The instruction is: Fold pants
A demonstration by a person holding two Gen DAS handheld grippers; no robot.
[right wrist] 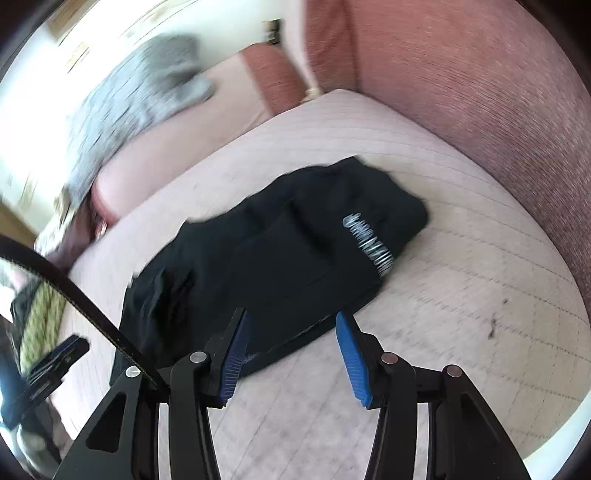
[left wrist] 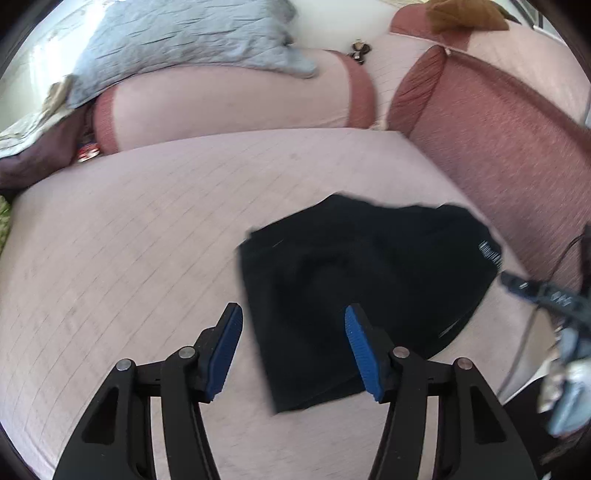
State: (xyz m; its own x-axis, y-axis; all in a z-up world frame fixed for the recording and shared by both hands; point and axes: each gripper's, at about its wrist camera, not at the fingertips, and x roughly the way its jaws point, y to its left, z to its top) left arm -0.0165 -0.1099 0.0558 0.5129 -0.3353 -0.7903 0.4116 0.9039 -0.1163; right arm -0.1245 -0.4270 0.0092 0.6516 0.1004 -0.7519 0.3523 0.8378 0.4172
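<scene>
Black pants lie folded into a compact bundle on the pale pink sofa seat, with white lettering on the end nearest the backrest. My left gripper hovers open over the bundle's near left edge, and nothing sits between its blue pads. In the right wrist view the pants stretch diagonally across the seat. My right gripper stands open above their near edge, holding nothing. Both views are motion-blurred.
A grey cushion rests on the sofa arm at the back left. A reddish backrest cushion rises on the right, with a brown cloth on top. A black cable crosses the right wrist view's lower left.
</scene>
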